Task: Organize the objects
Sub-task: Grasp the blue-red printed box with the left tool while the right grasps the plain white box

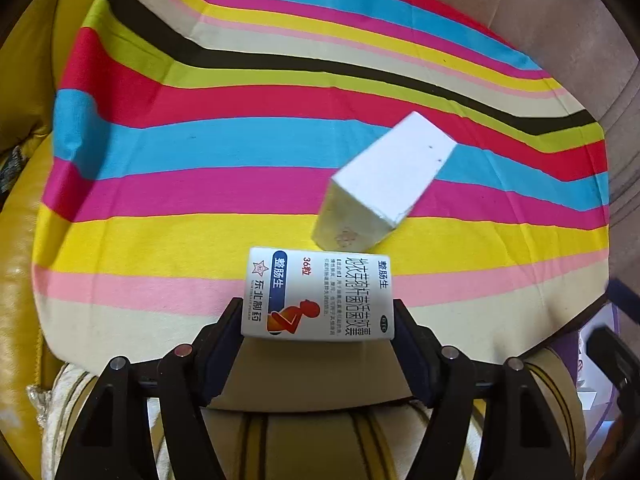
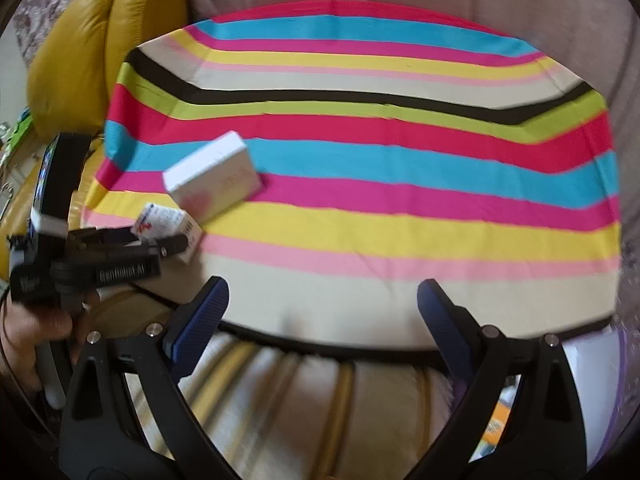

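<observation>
1. Striped cloth (image 1: 200,152): covers the work surface in bands of pink, blue, yellow, red, green and black. A yellow leather cushion (image 2: 76,60) sits beyond its left edge in the right wrist view.
2. White box (image 1: 384,184): plain, lying on the cloth across the blue, pink and yellow bands, with one corner just beside the medicine box.
3. Medicine box (image 1: 320,296): white carton printed in red and blue, at the near edge of the cloth.
4. Left gripper (image 1: 318,320): half open, both pads pressed against the medicine box's two sides. A hand (image 2: 36,336) grips the tool's handle.
5. Right gripper (image 2: 322,300): jaws spread wide, nothing between them, hovering over the cloth's near edge, well apart from both boxes.
</observation>
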Demonstrator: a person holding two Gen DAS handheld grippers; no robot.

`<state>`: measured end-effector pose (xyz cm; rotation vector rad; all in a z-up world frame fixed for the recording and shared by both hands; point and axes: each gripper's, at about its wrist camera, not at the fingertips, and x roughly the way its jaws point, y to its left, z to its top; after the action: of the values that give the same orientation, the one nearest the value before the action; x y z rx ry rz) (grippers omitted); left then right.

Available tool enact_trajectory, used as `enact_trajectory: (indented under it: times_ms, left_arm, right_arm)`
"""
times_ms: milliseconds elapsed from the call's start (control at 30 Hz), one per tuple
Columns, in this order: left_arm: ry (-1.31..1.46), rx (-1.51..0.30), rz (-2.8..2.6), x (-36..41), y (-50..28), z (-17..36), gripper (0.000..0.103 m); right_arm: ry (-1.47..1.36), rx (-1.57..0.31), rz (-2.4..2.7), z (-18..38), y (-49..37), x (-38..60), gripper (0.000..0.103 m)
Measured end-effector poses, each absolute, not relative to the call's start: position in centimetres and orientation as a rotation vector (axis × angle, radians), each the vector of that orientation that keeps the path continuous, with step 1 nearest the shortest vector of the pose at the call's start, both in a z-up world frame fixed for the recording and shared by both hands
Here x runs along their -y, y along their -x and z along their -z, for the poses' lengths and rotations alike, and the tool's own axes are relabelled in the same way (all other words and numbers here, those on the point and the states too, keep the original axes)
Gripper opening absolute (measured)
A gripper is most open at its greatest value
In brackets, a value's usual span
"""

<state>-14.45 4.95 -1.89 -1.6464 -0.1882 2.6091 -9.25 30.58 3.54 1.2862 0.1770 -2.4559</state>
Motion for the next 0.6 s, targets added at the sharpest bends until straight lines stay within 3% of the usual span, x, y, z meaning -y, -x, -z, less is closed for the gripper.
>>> enact_trajectory:
  times_ms: [600]
  left_arm:
    - [1.531,0.436,-2.775,1.7,9.9,0.3,0.071]
  right_arm:
    - [-1.034,-0.462,2.139,-2.2,15.3,-19.7,0.097]
